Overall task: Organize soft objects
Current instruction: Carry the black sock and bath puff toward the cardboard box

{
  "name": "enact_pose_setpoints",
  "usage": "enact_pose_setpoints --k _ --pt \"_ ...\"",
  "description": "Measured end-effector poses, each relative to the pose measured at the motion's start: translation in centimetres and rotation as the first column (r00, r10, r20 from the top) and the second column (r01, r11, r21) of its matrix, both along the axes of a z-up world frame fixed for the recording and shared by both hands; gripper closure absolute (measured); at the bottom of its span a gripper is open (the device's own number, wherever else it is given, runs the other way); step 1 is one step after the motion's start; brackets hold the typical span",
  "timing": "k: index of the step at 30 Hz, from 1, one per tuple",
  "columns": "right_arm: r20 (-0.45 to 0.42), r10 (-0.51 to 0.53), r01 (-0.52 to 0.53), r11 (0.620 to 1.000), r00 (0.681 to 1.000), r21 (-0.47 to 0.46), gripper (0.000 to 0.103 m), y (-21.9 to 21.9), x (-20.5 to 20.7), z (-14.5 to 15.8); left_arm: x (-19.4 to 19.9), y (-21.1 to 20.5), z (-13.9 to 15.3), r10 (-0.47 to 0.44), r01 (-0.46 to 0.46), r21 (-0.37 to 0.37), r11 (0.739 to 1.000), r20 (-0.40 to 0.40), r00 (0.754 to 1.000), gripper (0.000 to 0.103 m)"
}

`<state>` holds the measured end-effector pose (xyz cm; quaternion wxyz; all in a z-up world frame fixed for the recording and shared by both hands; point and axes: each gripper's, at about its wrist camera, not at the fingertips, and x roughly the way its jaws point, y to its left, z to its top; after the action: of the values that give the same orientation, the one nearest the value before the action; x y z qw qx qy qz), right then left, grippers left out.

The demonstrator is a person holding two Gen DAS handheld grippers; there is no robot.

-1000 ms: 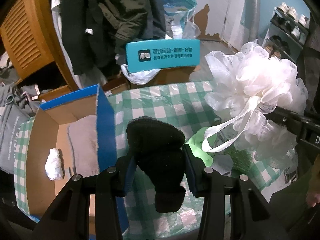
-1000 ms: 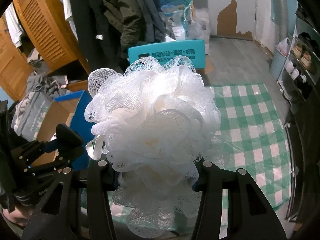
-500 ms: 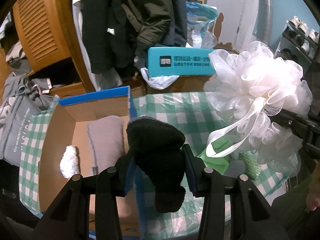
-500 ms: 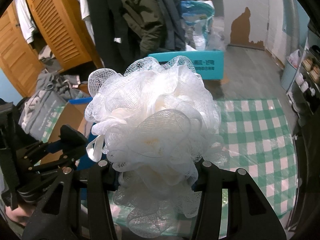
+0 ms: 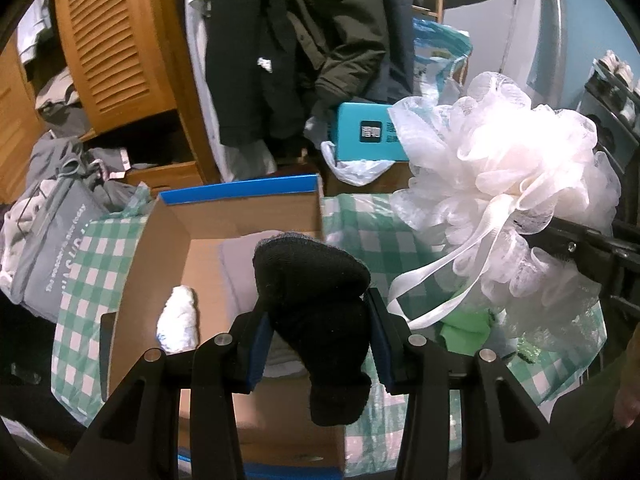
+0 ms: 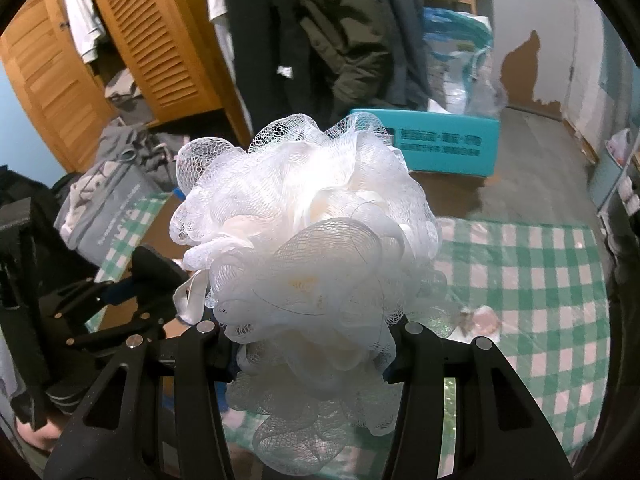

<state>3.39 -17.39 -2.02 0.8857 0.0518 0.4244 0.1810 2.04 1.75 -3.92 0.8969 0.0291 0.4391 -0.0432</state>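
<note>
A green-checked surface (image 5: 360, 220) is seen below a cluttered wardrobe. At left, a cardboard box (image 5: 168, 236) lies open for collecting; the left gripper (image 5: 318, 336) is clenched on a black sock (image 5: 316, 300) above it. The right gripper (image 6: 308, 344) is clamped on a white mesh loofah (image 6: 308, 240), apparently box-bound too.

Left gripper (image 5: 318, 332) clamped on a black sock (image 5: 316, 312), blue-lined jaws pressing both its sides, toe end drooping below. Underneath, an open cardboard box (image 5: 208, 224) with blue edging, holding a folded grey cloth (image 5: 240, 264) and a white rolled bundle (image 5: 179, 318). To the right, a white mesh bath pouf (image 5: 504, 196), ribbon loop dangling, gripped by the right gripper (image 5: 576, 244). Green-checked cloth (image 5: 372, 232) over the worktop; a green scrap (image 5: 464, 328) beneath the pouf. Behind, a teal box (image 5: 364, 138), dark hanging coats (image 5: 304, 52).
</note>
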Motion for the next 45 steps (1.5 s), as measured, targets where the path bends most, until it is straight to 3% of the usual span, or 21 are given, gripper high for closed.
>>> enact_pose_setpoints --k 26,40,45 --pt "-0.045 0.159 -0.162 0.985 0.986 -0.067 0.055 12.2 4.1 -1.5 0.6 10.7 -3.0 0.213 -0.214 -0.014 0.977 -0.063 0.975 0.058" --pt "-0.105 0.203 -0.212 0.974 0.973 -0.083 0.054 17.0 7.3 -4.2 2.6 13.1 -5.3 0.271 -0.279 -0.049 0.959 -0.128 0.954 0.057" --pt "-0.123 0.241 -0.251 0.965 0.963 -0.073 0.047 18.4 7.7 -5.2 2.6 13.5 -5.2 0.296 -0.302 -0.038 0.952 -0.122 0.947 0.054"
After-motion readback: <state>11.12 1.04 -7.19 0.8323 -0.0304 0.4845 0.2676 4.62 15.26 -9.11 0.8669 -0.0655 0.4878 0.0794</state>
